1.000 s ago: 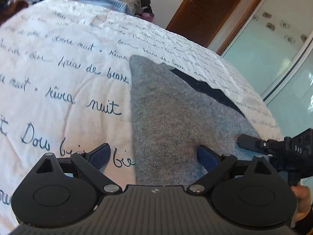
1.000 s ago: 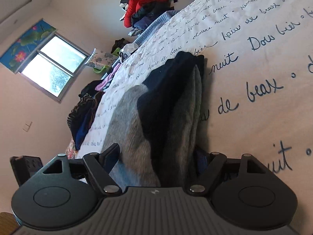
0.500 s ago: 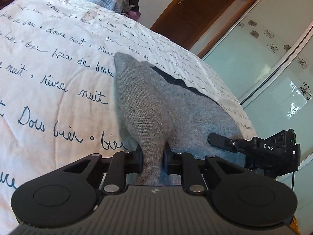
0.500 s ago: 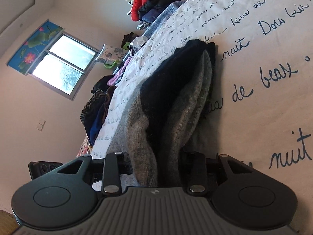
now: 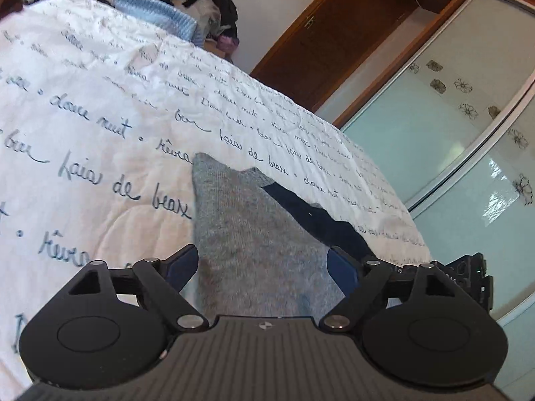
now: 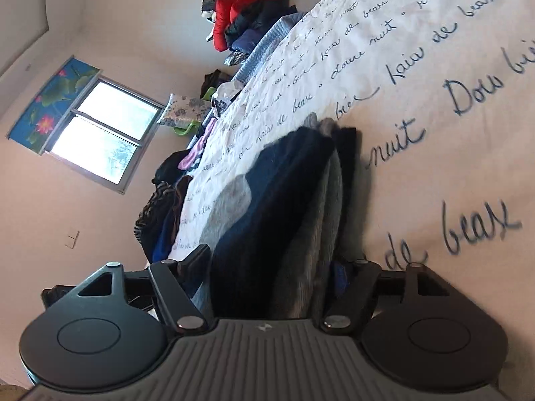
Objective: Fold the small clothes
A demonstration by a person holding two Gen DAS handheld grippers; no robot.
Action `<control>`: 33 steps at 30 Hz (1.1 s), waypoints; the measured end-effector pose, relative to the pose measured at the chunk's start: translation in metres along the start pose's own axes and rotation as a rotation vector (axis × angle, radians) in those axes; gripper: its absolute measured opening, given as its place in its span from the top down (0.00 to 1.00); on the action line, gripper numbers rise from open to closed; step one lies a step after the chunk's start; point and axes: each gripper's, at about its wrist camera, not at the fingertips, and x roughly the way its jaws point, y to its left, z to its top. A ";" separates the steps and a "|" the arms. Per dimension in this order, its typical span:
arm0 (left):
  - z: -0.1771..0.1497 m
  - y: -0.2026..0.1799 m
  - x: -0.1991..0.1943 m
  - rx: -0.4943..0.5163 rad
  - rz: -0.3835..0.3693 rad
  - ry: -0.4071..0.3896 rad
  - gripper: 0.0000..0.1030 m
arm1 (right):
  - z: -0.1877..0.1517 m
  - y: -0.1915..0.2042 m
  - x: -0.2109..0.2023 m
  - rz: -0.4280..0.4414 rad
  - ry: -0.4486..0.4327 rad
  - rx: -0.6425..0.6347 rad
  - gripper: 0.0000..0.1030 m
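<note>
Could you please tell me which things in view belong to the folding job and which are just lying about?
Job:
- grey and navy garment
- left gripper, jaws just reopened, fabric between
- right gripper, likewise

Lying about:
- bedspread
- clothes pile
- floral cushion
- wardrobe doors

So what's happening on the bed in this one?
A person is folding a grey and navy garment on a white bedspread printed with script. Both the left gripper and right gripper have just been opening and now stand open either side of the cloth, which lies between their fingers.
</note>
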 end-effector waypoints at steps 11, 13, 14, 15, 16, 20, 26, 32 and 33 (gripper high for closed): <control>0.001 -0.007 0.011 0.071 0.036 -0.031 0.78 | 0.013 0.013 0.022 -0.081 0.019 -0.172 0.80; 0.005 -0.022 0.008 0.140 0.068 -0.066 0.78 | 0.016 0.025 0.023 -0.097 0.007 -0.238 0.80; 0.006 -0.028 0.007 0.166 0.077 -0.082 0.78 | 0.018 0.033 0.024 -0.106 -0.002 -0.276 0.80; 0.008 -0.034 0.007 0.186 0.084 -0.103 0.78 | 0.020 0.038 0.024 -0.111 -0.011 -0.306 0.80; 0.010 -0.037 0.006 0.197 0.088 -0.125 0.78 | 0.024 0.043 0.024 -0.117 -0.025 -0.328 0.80; 0.020 -0.032 0.024 0.148 0.125 -0.087 0.76 | 0.043 0.042 0.027 -0.134 -0.030 -0.317 0.79; 0.015 -0.024 0.020 0.116 0.254 -0.061 0.57 | 0.043 0.017 0.028 -0.258 -0.030 -0.193 0.56; -0.017 -0.049 -0.023 0.221 0.367 -0.070 0.28 | -0.002 0.062 -0.033 -0.421 -0.207 -0.407 0.39; -0.023 -0.051 -0.024 0.231 0.374 -0.051 0.26 | -0.011 0.069 -0.037 -0.369 -0.183 -0.446 0.37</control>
